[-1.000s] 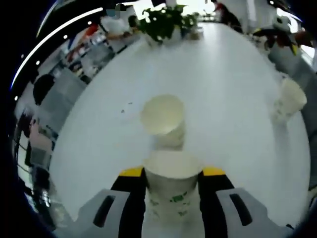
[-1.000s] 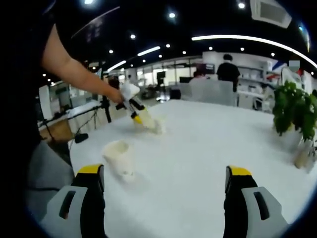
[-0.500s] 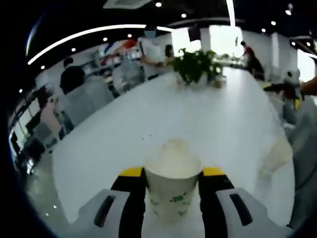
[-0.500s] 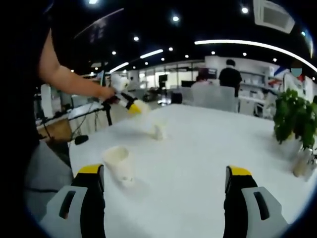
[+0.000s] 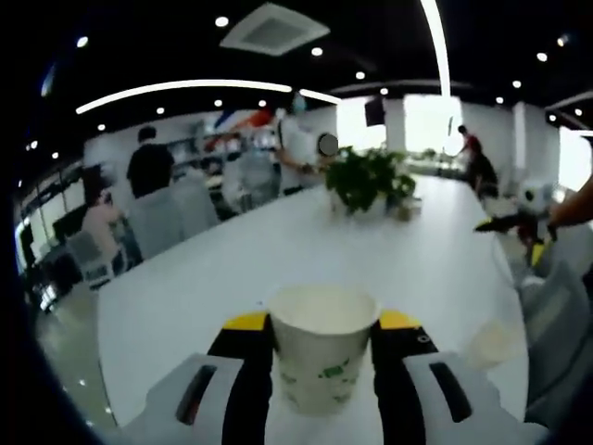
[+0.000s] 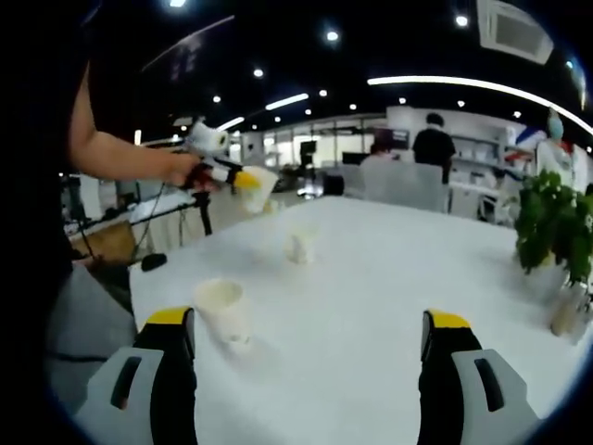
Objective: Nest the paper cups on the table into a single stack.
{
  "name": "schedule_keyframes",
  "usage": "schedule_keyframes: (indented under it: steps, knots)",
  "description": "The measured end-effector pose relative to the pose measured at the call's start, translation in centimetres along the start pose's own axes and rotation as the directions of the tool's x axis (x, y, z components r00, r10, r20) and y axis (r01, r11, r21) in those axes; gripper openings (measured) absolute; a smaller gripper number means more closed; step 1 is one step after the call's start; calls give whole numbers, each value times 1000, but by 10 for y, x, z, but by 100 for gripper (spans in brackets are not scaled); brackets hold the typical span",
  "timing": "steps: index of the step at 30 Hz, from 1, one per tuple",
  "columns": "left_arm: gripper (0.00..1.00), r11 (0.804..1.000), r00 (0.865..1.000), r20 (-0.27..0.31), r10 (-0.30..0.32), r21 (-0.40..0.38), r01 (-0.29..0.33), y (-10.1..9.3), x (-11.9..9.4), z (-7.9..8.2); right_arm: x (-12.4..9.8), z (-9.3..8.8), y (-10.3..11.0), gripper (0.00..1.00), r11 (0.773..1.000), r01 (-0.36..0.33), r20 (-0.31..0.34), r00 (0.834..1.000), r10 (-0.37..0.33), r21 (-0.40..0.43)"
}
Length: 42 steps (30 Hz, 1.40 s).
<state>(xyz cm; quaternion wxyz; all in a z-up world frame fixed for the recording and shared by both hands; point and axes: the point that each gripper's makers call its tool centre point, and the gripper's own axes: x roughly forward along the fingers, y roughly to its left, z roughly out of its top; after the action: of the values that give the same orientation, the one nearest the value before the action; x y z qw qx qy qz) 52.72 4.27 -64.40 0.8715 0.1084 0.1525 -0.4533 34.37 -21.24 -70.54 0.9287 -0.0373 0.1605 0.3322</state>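
**Left gripper holding a cup in the air, right gripper spread wide**

In the left gripper view we see the left gripper [image 5: 322,371] clamped on a paper cup [image 5: 321,357], one jaw on each side of its wall, mouth up. The cup has small green print on its side. From the right gripper view the same gripper [image 6: 239,180] sits in the person's hand [image 6: 185,170], raised above the white table [image 6: 371,306] with the cup at its tip, tilted.

Two more cups stand on the table. The near cup [image 6: 221,312] is upright, just beyond the right gripper's left jaw. The far cup [image 6: 300,247] is further along the table, roughly under the raised one, well apart from the near cup. In the left gripper view a blurred cup [image 5: 494,343] sits low right on the table.

The right gripper [image 6: 310,348] has its jaws wide apart, nothing between them.

A potted plant [image 5: 368,181] stands further down the table. Seated people [image 5: 150,167] at the far side.
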Motion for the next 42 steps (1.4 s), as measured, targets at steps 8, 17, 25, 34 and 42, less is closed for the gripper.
schedule_keyframes:
  steps: [8, 17, 25, 34, 42]
  knots:
    - [39, 1000, 1000, 23, -12, 18, 12, -15, -5, 10, 0, 2, 1, 100, 1000, -5, -3, 1000, 5, -1]
    - [39, 1000, 999, 47, -15, 16, 14, -28, -6, 12, -2, 4, 3, 100, 1000, -6, 1, 1000, 6, -6]
    - [39, 1000, 997, 76, -16, -6, 17, -39, -4, 16, -6, 3, 6, 100, 1000, -3, 2, 1000, 3, -9]
    - [39, 999, 991, 128, -35, -33, 40, -57, 2, 27, -10, 3, 7, 100, 1000, 1, 0, 1000, -1, -10]
    - [39, 996, 983, 173, -58, -59, 70, -73, 6, 34, -10, 5, 7, 100, 1000, 6, 4, 1000, -6, -8]
